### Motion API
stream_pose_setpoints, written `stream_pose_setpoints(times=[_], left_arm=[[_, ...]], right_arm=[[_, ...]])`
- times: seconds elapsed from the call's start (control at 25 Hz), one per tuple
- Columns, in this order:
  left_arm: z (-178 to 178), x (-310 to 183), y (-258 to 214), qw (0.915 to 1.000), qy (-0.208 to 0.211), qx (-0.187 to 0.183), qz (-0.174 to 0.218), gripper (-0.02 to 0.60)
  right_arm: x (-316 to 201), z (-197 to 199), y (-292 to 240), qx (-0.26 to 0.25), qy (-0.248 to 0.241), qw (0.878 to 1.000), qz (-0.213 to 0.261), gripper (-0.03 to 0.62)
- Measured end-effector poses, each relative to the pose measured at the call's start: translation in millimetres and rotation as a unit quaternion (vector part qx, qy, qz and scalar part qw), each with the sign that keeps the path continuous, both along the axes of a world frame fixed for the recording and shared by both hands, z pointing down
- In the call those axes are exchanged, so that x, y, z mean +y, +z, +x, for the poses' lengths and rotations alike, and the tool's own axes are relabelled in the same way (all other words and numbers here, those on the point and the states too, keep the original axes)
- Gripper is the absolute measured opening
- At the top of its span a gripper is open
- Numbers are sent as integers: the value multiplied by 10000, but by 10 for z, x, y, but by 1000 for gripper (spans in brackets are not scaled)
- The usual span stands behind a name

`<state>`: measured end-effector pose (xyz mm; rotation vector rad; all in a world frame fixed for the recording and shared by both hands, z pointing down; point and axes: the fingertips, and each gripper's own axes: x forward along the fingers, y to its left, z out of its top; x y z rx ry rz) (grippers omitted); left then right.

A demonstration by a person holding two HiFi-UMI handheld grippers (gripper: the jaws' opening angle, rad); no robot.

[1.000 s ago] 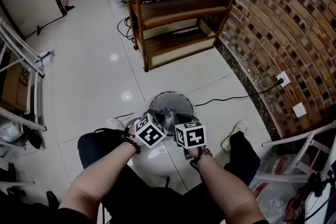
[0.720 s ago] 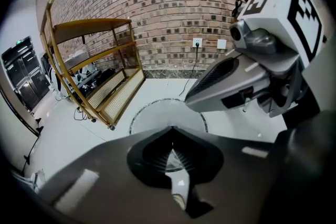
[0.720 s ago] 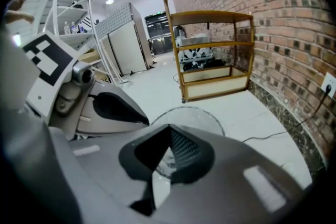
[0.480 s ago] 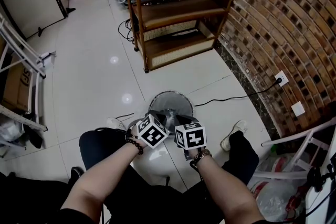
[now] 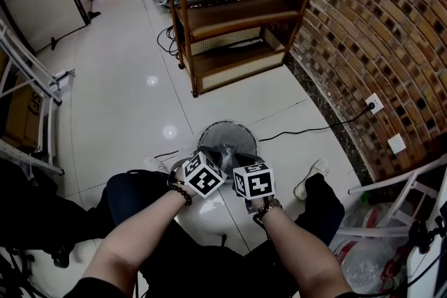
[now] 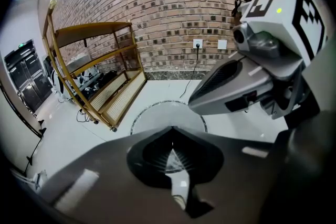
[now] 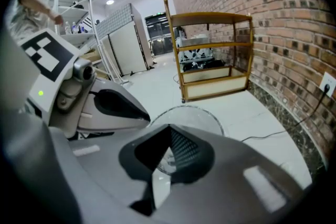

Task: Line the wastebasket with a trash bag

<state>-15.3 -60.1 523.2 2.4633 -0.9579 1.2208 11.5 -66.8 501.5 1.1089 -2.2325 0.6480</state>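
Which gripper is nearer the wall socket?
Right. The right gripper sits toward the wall socket; the left gripper is beside it, farther away. Both pinch the trash bag at the wastebasket.

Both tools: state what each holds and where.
Left tool and right tool each pinch the translucent plastic trash bag by its upper edge, over the round mesh wastebasket.

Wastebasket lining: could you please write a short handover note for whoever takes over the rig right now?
Left gripper: fingers shut, pinching the clear trash bag.
Right gripper: fingers shut on the same bag, close beside the left.
Wastebasket: stands before the wooden shelf, both grippers at its near rim.
Done: bag brought to the basket and gripped.
Left: probably spread the mouth and fold it over the rim; how far the bag sits inside I cannot tell.
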Motion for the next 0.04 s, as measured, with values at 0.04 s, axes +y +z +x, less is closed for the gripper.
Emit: stream_pose_setpoints(times=[0.04], left_arm=[[3,-1,-1,10000,0,1,6,5]], right_arm=[[0,3,1,0,0,10000,3,0]])
